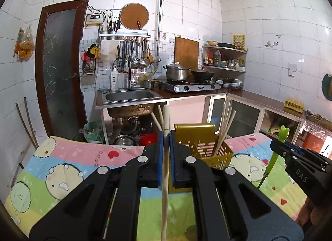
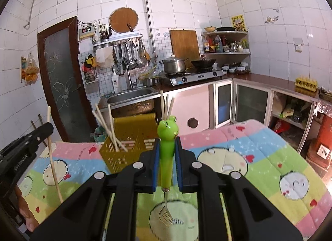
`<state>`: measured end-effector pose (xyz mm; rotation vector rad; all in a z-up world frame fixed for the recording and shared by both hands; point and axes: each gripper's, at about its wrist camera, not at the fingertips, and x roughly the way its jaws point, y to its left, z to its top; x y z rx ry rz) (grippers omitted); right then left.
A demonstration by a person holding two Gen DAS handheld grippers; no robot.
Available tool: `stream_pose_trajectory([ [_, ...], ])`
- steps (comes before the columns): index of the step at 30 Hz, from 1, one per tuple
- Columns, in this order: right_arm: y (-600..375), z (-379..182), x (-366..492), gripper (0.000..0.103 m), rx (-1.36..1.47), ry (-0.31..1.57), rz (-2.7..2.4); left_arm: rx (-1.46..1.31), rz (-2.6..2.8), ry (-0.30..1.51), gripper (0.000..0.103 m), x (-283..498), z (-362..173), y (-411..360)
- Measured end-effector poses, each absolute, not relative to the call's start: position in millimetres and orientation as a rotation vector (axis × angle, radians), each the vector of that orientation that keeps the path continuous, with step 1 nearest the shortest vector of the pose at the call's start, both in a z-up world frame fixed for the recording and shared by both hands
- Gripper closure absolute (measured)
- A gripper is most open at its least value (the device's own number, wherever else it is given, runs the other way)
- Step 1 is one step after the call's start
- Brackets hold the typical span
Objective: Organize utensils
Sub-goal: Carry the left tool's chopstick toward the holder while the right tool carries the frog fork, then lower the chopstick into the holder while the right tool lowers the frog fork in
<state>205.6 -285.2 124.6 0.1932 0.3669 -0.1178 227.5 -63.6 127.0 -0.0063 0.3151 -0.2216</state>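
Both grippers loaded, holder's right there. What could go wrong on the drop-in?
1. The left gripper pinches one chopstick mid-length; it may pivot and miss the yellow holder.
2. The holder stands on a soft blanket, and the chopsticks inside lean outward; a bump could tip it.
3. The right gripper holds the frog fork tines toward the camera; both grippers converging could collide.
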Motion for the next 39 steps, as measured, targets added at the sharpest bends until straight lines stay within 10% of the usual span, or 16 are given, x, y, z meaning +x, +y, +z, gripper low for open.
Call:
stream_pose_trajectory([
  [23,-283,213,300,0.089,0.165,0.218,-0.103,-0.173,-0.284,0.251,0.099,344,187,-75],
  [39,-300,147,351,0.089,0.233,0.339,-0.080,-0.172,-0.280,0.179,0.099,381,170,-93],
])
